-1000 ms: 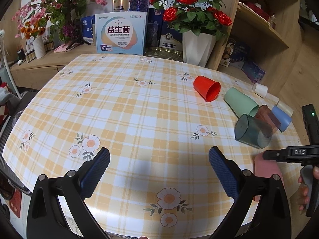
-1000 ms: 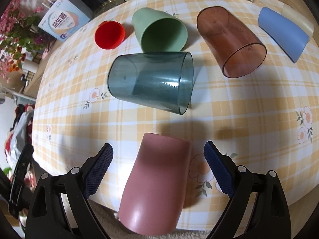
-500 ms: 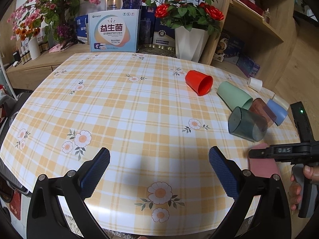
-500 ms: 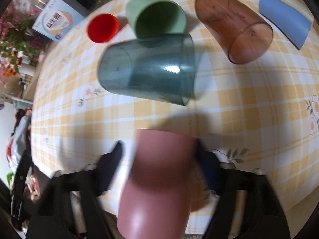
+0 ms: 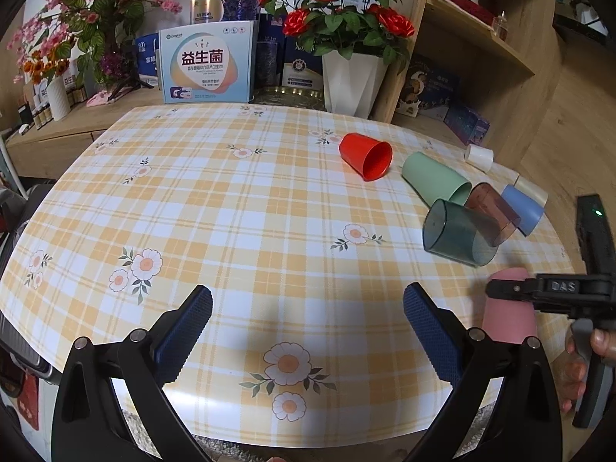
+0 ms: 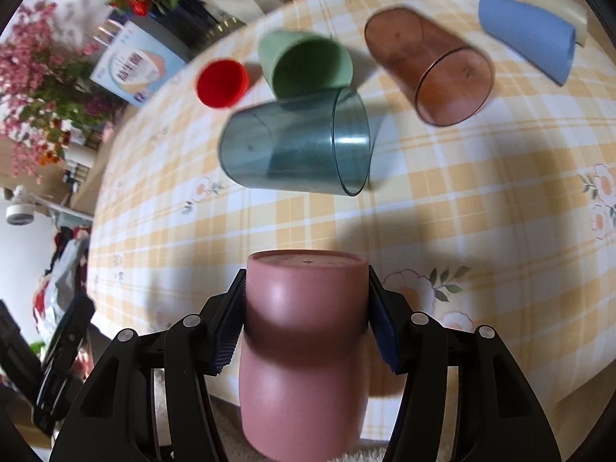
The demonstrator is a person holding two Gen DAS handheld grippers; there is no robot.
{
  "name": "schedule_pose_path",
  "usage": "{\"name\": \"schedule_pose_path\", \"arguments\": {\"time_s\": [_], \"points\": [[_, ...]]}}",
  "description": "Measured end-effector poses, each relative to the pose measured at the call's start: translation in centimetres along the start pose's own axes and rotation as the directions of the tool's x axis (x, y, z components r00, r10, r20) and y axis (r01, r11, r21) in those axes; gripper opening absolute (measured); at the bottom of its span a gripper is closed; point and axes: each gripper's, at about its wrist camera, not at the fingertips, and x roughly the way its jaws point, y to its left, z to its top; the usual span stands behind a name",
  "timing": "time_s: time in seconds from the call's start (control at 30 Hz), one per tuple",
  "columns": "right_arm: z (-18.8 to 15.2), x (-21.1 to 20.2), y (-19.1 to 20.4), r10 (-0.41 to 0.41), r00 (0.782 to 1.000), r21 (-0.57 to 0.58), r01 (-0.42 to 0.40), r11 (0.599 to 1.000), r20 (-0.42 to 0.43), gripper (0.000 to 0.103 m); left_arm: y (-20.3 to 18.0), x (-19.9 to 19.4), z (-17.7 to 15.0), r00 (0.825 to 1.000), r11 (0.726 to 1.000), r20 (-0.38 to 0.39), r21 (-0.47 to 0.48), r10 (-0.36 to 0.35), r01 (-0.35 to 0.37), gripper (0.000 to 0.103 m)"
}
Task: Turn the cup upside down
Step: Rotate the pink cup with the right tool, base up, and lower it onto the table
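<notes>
My right gripper (image 6: 306,319) is shut on a pink cup (image 6: 304,350), its pads pressing both sides near the flat base, which points toward the table. The cup's open end faces the camera side, below the frame. The pink cup also shows in the left wrist view (image 5: 508,312) at the table's right front edge, with the right gripper's fingers (image 5: 516,290) across it. My left gripper (image 5: 308,331) is open and empty, hovering over the front of the checked tablecloth (image 5: 238,231).
Several cups lie on their sides: teal clear (image 6: 296,146), green (image 6: 304,63), red (image 6: 223,82), brown clear (image 6: 431,67), blue (image 6: 527,36). Two white cups (image 5: 479,158) lie at the far right. Flower pots and boxes stand behind the table.
My right gripper moved forward and closed on the pink cup, which has been lifted and tipped so its base faces away. The left gripper pulled back a little and stayed open.
</notes>
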Motion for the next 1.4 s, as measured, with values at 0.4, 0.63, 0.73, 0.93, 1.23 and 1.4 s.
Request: {"name": "schedule_pose_path", "arguments": {"time_s": [0.4,0.63,0.73,0.93,1.23,1.4], "points": [[-1.7,-8.4,-3.3,-0.114,0.93,0.027,0.111,0.993,0.351,0.055,-0.7,-1.3,0.1,0.998,0.999,0.058,-0.029,-0.018,0.02,0.097],[-0.7,-9.6,-3.0,-0.248,0.884,-0.068,0.298,0.952,0.397,0.055,-1.2,-1.1,-0.1,0.999,1.0,0.043,-0.011,-0.013,0.013,0.097],[-0.7,-8.8,-3.4,-0.267,0.891,-0.07,0.313,0.947,0.367,0.055,-1.3,-1.0,-0.2,0.999,1.0,0.039,-0.006,-0.015,0.015,0.097],[-1.1,-7.2,-2.8,-0.295,0.895,-0.111,0.349,0.931,0.336,0.055,-1.2,-0.8,-0.3,0.999,1.0,0.035,-0.007,-0.012,0.012,0.097],[-0.6,-6.1,-2.1,-0.32,0.883,-0.141,0.386,0.912,0.344,0.055,-1.1,-0.7,-0.4,1.0,1.0,0.026,-0.008,-0.017,0.018,0.097],[0.0,-5.6,-2.2,-0.32,0.884,-0.147,0.386,0.911,0.342,0.055,-1.2,-0.8,-0.4,1.0,1.0,0.021,-0.005,-0.022,0.023,0.097]]}}
